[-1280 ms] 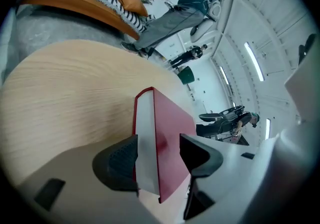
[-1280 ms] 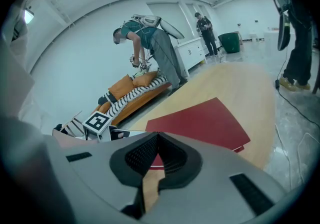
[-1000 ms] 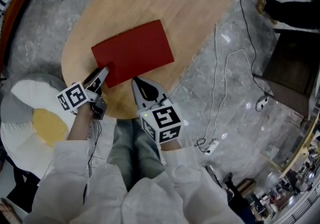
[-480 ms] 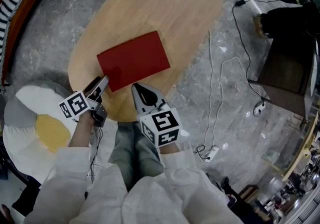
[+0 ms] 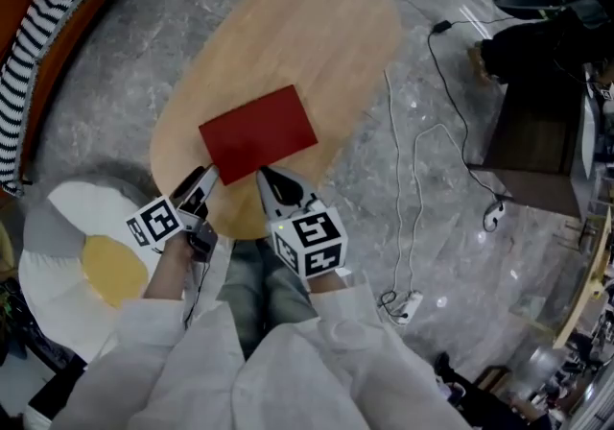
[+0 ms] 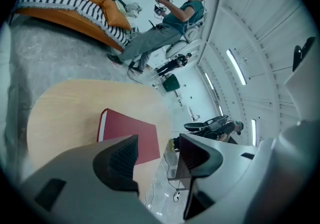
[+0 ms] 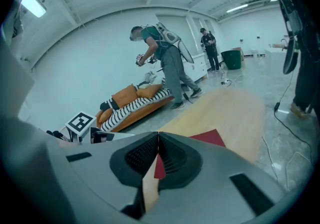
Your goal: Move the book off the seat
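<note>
Red book [image 5: 258, 133] flat on wooden surface [image 5: 317, 25], near its close rim. Likely stiff, smooth-covered, moderately heavy; best pinched at the near-left corner. Left tongs [image 5: 207, 175] released, empty, just beside that corner; right tongs [image 5: 266, 174] clenched on nothing.

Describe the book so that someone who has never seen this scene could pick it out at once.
Find the oval wooden table on the grey marble floor. The book lies flat on it, toward the end where the left gripper and right gripper hover. It is a plain dark red rectangle, the only thing lying on the pale wood.
</note>
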{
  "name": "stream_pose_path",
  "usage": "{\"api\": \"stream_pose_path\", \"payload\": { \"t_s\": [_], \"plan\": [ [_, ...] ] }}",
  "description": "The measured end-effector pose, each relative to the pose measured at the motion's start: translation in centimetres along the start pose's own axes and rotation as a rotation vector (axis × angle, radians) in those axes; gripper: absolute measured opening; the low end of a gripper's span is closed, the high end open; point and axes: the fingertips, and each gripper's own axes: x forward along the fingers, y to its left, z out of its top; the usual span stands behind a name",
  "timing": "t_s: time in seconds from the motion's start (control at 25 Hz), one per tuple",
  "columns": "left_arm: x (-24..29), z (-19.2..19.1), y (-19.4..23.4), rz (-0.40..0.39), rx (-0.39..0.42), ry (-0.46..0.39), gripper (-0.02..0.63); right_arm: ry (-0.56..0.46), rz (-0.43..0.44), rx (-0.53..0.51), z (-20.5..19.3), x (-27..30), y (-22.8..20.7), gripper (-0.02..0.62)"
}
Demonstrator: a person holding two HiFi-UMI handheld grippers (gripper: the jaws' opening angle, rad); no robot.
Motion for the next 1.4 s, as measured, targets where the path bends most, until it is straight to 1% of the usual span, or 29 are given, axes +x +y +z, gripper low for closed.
{"api": "stream_pose_path", "payload": {
  "t_s": [0.08, 0.2, 0.32, 0.4, 0.48, 0.6, 0.68, 0.76, 0.84, 0.92, 1.04, 1.16, 1.24, 1.32, 1.4],
  "plan": [
    [-0.6, 0.2, -2.1, -0.018, 0.012, -0.015, 0.259, -0.004, 0.010, -0.037, 1.0, -1.1, 0.5, 0.012],
    [-2.2, 0.9, -4.7, -0.010, 0.060, -0.029, 0.259, -0.021, 0.018, -0.077, 2.8, -2.7, 1.3, 0.012],
    [-3.2, 1.9, -8.1, -0.071, 0.064, -0.057, 0.258, -0.055, 0.016, -0.077, 4.9, -4.2, 1.9, 0.012],
    [-4.1, 2.2, -10.0, -0.085, 0.076, -0.065, 0.258, -0.069, 0.025, -0.078, 5.9, -5.5, 2.6, 0.012],
    [-5.1, 2.1, -11.6, -0.083, 0.096, -0.058, 0.258, -0.075, 0.043, -0.096, 6.6, -7.0, 3.5, 0.012],
    [-5.8, 1.9, -14.7, -0.123, 0.117, -0.033, 0.256, -0.094, 0.063, -0.140, 8.2, -8.8, 4.2, 0.012],
    [-6.3, 1.5, -16.4, -0.142, 0.140, -0.014, 0.243, -0.114, 0.062, -0.165, 9.1, -9.9, 4.6, 0.012],
    [-7.0, 1.3, -18.2, -0.166, 0.172, -0.012, 0.230, -0.135, 0.062, -0.175, 9.7, -10.9, 5.2, 0.012],
    [-7.7, 1.3, -20.2, -0.207, 0.203, -0.021, 0.210, -0.151, 0.068, -0.178, 10.1, -11.7, 6.0, 0.012],
    [-8.5, 1.2, -22.3, -0.255, 0.248, -0.025, 0.192, -0.163, 0.077, -0.183, 10.5, -12.6, 6.7, 0.012],
    [-10.0, 1.4, -25.7, -0.296, 0.356, -0.039, 0.186, -0.178, 0.101, -0.199, 11.2, -14.1, 7.6, 0.012],
    [-11.0, 1.6, -28.3, -0.302, 0.492, -0.047, 0.141, -0.194, 0.115, -0.224, 12.2, -15.5, 8.0, 0.012],
    [-11.1, 1.4, -29.2, -0.296, 0.561, -0.042, 0.097, -0.204, 0.116, -0.230, 13.0, -16.1, 7.9, 0.012],
    [-11.2, 1.3, -29.6, -0.294, 0.588, -0.045, 0.048, -0.214, 0.117, -0.242, 13.7, -16.5, 7.8, 0.012],
    [-11.1, 1.0, -29.8, -0.290, 0.588, -0.052, 0.015, -0.220, 0.121, -0.267, 14.2, -16.8, 7.8, 0.012]
  ]
}}
